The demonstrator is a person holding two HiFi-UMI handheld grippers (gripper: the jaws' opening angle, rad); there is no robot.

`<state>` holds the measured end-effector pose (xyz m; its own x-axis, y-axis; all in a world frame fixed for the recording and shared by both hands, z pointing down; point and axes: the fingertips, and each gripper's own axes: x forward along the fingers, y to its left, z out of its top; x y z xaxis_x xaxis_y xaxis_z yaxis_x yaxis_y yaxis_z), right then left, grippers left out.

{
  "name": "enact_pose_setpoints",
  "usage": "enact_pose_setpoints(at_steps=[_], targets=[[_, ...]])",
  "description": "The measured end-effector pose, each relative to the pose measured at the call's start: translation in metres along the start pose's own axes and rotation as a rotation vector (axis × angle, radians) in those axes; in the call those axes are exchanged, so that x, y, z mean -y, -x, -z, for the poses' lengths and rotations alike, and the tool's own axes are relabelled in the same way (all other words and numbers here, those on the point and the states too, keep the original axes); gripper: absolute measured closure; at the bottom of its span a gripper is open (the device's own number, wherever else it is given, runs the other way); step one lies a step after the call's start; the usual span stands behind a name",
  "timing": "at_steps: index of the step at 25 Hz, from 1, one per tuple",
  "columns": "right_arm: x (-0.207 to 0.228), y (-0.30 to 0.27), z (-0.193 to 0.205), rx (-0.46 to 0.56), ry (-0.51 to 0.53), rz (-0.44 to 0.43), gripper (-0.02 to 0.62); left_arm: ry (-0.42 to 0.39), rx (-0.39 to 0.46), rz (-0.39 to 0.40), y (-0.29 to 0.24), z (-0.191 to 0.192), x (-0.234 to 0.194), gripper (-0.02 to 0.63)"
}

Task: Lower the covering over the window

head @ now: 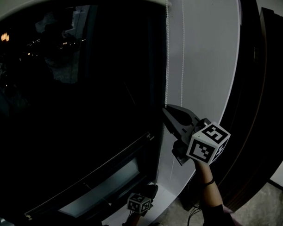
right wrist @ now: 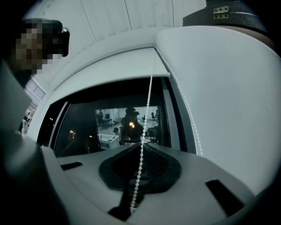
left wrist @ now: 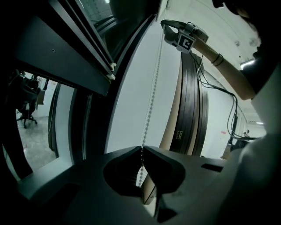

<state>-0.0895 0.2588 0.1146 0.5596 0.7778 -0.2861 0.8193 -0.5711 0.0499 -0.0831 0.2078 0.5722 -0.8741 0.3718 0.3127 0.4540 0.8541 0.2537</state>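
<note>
Pinching bead chain (head: 167, 58): left tool (left wrist: 142, 147) below right tool (right wrist: 142, 143).

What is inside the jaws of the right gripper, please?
A white bead chain runs between the jaws of the right gripper, which are closed on it. Below the hollow behind the tips, the gripper body covers the chain.

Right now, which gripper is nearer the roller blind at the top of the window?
Right. The right gripper grips the bead chain higher up, below the roller blind; the left gripper grips the same chain farther down.
</note>
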Motion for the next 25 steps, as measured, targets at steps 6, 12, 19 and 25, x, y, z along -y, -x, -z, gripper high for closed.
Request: enact_pose_setpoints(at_steps=[6,12,19,25], targets=[[0.007,0.017,-0.005,0.12,-0.051,0.057,0.574,0.014,0.02,0.032,0.002,0.001,0.001,0.595],[0.008,0.032,-0.01,0.189,-0.053,0.086,0.574,-0.022,0.123,0.023,0.017,-0.036,0.005,0.581],[0.012,0.036,0.048,0.04,-0.009,0.15,0.575,-0.104,0.305,0.032,0.038,-0.104,0.013,0.581],[0.015,0.066,0.176,-0.142,-0.108,0.227,0.575,-0.127,0.436,0.025,0.067,-0.17,0.016,0.581]])
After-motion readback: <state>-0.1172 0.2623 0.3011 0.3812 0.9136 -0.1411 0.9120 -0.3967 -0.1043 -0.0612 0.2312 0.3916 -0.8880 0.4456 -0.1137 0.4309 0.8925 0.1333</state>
